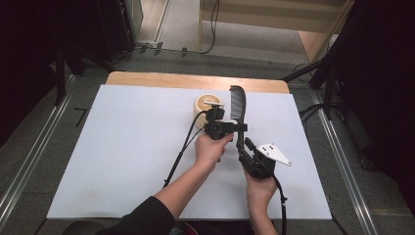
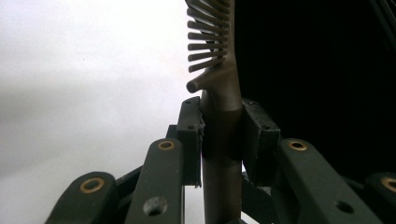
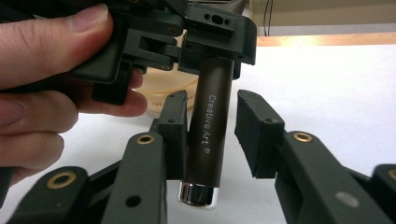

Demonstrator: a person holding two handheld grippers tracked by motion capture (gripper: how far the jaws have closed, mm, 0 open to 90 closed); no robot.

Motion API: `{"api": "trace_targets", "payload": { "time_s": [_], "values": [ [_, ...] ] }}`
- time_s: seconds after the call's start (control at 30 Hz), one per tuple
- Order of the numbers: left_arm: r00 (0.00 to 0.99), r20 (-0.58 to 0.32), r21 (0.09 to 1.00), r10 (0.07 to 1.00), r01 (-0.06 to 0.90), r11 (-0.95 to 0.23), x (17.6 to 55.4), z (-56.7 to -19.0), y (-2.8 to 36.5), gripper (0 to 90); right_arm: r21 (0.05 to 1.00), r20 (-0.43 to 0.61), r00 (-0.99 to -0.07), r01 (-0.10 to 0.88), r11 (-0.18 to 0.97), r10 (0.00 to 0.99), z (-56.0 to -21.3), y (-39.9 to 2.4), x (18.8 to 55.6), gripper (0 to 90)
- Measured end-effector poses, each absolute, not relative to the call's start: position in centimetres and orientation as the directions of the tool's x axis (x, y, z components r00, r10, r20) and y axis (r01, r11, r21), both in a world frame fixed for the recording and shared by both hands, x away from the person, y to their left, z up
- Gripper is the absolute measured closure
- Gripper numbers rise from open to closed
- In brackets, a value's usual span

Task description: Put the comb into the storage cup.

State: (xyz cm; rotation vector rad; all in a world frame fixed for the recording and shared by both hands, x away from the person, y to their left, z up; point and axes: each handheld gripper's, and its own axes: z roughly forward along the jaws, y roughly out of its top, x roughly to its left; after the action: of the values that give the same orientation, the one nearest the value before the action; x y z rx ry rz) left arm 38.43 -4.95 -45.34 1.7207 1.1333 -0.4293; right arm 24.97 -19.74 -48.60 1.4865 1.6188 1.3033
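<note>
I am passing a dark brown comb with a round handle and a shiny silver end cap (image 1: 238,105) from one tool to the other. It is up in the air over the white desk (image 1: 122,147), standing almost straight up, just beside a small tan wooden bowl (image 1: 204,104).

My left tool (image 2: 222,135) is pinching the handle tight, right under the teeth. My right tool (image 3: 212,135) is spread apart. One pad touches the handle and the other pad is off it.

To do this well, I think I should keep the left tool squeezed hard and very steady, then pull the right tool straight down and away so it does not bump the comb.

My left hand (image 1: 211,147) reaches in from the left side. My right hand (image 1: 259,188) is lower down, pointing its tool up.
</note>
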Motion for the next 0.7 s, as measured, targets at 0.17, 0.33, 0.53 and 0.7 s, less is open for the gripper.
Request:
{"api": "trace_targets", "payload": {
  "time_s": [0.17,0.33,0.53,0.7],
  "values": [
    [0.501,-0.708,0.542,0.498,0.837,-0.072,38.57,-45.33,-4.75,72.5,0.907,0.212,-0.230,0.409,-0.103,0.950,-48.51,-20.02,24.91,55.2],
    [0.523,-0.670,0.567,0.528,0.819,-0.091,38.50,-45.17,-4.77,72.5,0.902,0.209,-0.251,0.423,-0.087,0.945,-48.44,-20.25,24.88,52.5],
    [0.535,-0.654,0.579,0.535,0.809,-0.102,38.76,-44.82,-4.59,72.5,0.904,0.205,-0.261,0.420,-0.080,0.943,-48.26,-20.53,24.73,48.9],
    [0.548,-0.647,0.582,0.531,0.804,-0.122,38.97,-44.38,-4.49,72.5,0.899,0.206,-0.285,0.434,-0.066,0.936,-48.22,-20.76,24.68,46.9]
  ]
}}
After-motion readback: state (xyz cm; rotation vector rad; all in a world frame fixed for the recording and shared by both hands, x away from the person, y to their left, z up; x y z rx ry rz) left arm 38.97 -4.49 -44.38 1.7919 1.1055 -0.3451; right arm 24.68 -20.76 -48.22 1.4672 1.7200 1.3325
